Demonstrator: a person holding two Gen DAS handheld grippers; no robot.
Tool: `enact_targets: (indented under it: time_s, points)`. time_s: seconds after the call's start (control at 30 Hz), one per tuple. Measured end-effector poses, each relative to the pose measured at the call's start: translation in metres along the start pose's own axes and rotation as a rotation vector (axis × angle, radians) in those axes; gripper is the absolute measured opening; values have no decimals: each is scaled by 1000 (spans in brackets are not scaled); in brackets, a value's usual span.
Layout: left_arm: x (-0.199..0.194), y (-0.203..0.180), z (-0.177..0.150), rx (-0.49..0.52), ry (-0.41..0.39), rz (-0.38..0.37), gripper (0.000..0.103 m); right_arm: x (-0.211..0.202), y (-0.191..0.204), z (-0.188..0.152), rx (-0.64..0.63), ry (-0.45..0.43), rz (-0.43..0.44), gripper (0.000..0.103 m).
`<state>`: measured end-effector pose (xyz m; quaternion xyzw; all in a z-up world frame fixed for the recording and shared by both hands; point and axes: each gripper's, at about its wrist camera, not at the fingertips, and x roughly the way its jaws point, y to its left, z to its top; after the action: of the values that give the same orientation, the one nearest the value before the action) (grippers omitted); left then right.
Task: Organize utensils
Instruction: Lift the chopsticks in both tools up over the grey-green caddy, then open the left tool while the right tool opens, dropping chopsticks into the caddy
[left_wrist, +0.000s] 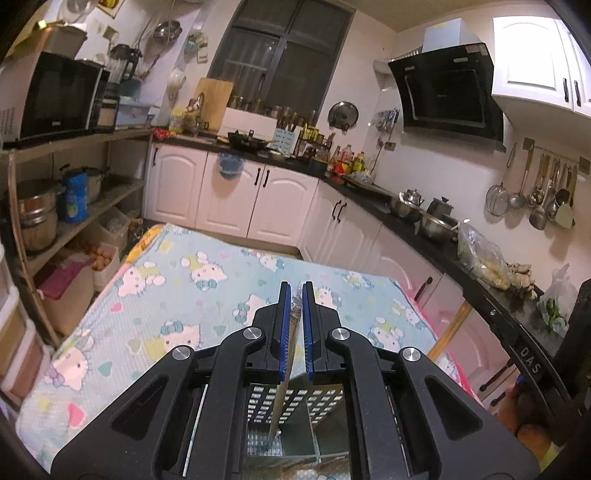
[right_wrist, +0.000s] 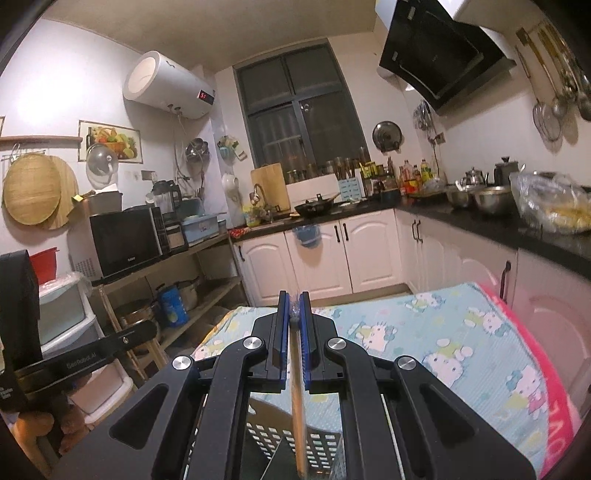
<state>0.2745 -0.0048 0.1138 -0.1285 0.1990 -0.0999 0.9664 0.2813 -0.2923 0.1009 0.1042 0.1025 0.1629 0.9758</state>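
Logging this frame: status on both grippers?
Left gripper shut on metal utensil. Right gripper shut on wooden-handled utensil. Both above perforated holder. Nothing blocking.

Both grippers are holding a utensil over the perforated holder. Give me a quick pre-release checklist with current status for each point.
1. Left gripper shut on metal utensil: ok.
2. Right gripper shut on wooden utensil: ok.
3. Metal utensil's lower end over the perforated holder: ok, it hangs into the opening.
4. Wooden utensil's lower end over the holder: ok.
5. Which compartment each tip sits in: cannot tell, a divider shows but the tips are partly hidden.
6. Grippers apart from each other: cannot tell from these views.
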Motion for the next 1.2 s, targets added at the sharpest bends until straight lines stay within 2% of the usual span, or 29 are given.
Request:
enact_targets:
  time_s: [0.3,0.5,0.57,0.73,0.9,1.13,1.2]
  points:
    - [12,15,-21,-31,36,5,2,10,-12,-25,39,42,-1,7]
    - [6,19,-25,-40,27,12,3,6,-22,-35,69,79,-7,9]
    - [4,21,-26,-47,32,13,8,4,-26,-36,76,92,-16,9]
    - [-2,27,-31,-63,46,14,25,-5,-34,-38,97,110,-29,23]
    - [-9,32,-38,-66,58,27,37,-13,-39,-41,98,133,-47,36]
    - [-22,37,-52,-58,69,46,55,-25,-36,-51,75,178,-63,44]
    - [-27,38,-56,-59,70,48,55,-28,-35,-54,64,187,-66,46]
